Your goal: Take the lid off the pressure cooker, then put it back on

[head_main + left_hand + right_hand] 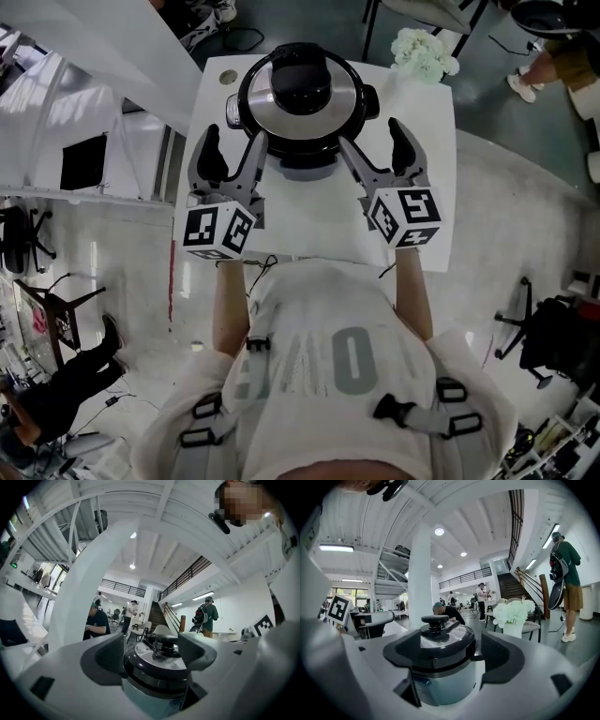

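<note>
The pressure cooker (302,141) stands at the far middle of a white table (309,220), its silver lid (300,94) with black rim and black knob seated on it. My left gripper (232,155) is open at the cooker's front left, and my right gripper (378,150) is open at its front right. Each inner finger lies close beside the cooker's body, and nothing is held. In the left gripper view the cooker (157,677) shows beyond the open left gripper (150,656). In the right gripper view the cooker (443,672) and lid (440,639) show beyond the open right gripper (445,656).
A white vase of white flowers (422,52) stands at the table's far right corner, also in the right gripper view as flowers (513,613). A small round white object (227,77) lies at the far left corner. People stand and sit in the hall behind.
</note>
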`<state>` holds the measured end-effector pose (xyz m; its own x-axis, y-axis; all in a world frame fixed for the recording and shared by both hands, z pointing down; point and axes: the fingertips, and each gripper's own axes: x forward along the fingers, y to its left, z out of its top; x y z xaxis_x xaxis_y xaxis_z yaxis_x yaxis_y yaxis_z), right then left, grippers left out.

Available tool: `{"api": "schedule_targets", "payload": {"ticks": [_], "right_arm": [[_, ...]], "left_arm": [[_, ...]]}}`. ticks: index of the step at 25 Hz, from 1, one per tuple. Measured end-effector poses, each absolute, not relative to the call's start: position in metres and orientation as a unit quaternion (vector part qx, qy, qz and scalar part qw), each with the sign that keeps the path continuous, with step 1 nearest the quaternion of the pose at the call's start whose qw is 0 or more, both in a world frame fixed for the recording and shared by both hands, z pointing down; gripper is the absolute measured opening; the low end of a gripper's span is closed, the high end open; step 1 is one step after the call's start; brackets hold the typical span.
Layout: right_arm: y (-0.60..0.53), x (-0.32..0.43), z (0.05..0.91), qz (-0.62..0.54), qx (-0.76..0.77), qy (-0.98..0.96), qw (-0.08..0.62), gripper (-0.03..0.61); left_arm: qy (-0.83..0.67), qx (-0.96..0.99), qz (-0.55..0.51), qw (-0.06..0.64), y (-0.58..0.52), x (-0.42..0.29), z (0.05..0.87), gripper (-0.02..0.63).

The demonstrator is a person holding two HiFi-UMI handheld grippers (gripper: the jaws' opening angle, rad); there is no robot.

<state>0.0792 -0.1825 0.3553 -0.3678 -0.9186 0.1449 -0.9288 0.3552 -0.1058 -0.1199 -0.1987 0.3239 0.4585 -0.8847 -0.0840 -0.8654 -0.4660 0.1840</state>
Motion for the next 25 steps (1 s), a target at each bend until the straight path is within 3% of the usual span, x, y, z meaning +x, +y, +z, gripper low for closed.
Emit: {"api": "schedule_targets", "payload": {"ticks": [2,13,19,25], "right_arm": [[-0.183,0.078,0.358,0.094,0.558,-0.824,0.030,0.397],[-0.192,0.076,0.357,0.084,0.537,-0.838,0.044,0.376],[-0.219,0.071,0.318,0.032,0.480,-0.875,0.057,0.371],[-0.242,0.047,0.297,-0.018,0.393,-0.914,0.104,0.383]], "left_arm": [[-0.512,0.852,-0.075,0.074,-0.201,-0.124,0.330,0.359],[-0.498,0.864,-0.020,0.065,-0.211,-0.110,0.337,0.359],[-0.440,0.898,-0.006,0.009,-0.244,-0.097,0.287,0.370],[-0.317,0.942,0.099,-0.046,-0.252,-0.060,0.285,0.380]]}}
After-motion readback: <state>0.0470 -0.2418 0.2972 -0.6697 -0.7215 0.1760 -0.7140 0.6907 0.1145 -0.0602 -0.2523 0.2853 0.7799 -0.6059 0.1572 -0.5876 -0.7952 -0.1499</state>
